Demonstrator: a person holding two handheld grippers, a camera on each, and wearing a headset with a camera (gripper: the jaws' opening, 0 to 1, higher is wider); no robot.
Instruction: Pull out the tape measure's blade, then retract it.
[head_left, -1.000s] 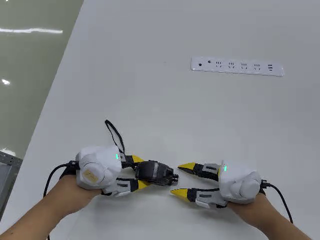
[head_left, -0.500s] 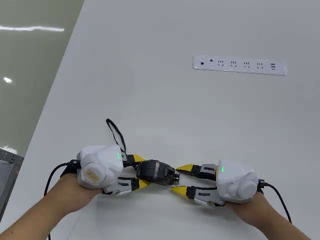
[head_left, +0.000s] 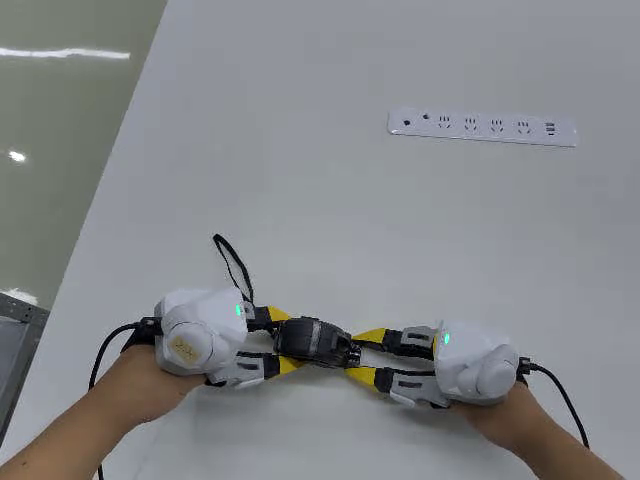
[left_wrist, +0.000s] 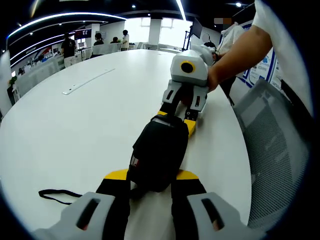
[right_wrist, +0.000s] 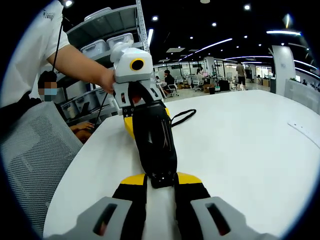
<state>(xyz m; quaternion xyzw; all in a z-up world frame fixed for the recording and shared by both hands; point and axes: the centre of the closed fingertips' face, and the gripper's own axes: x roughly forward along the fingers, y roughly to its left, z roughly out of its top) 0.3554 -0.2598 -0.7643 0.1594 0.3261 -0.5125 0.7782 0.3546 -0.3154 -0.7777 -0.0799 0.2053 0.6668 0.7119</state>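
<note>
Black tape measure (head_left: 315, 342) sits at the near edge of the white table (head_left: 330, 200). Left gripper (head_left: 281, 342) is clamped around its body, and right gripper (head_left: 362, 355) pinches its right end.

I count two grippers, the left gripper (head_left: 283, 342) and the right gripper (head_left: 358, 355), with one tape measure (head_left: 314, 342) between them. One black strap (head_left: 232, 265) lies beside the left gripper. One power strip (head_left: 482, 127) lies well beyond both, on one white table (head_left: 300, 150).

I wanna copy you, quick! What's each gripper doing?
Left gripper: closed, holding the tape measure.
Right gripper: around its tip; grip cannot be told.
</note>
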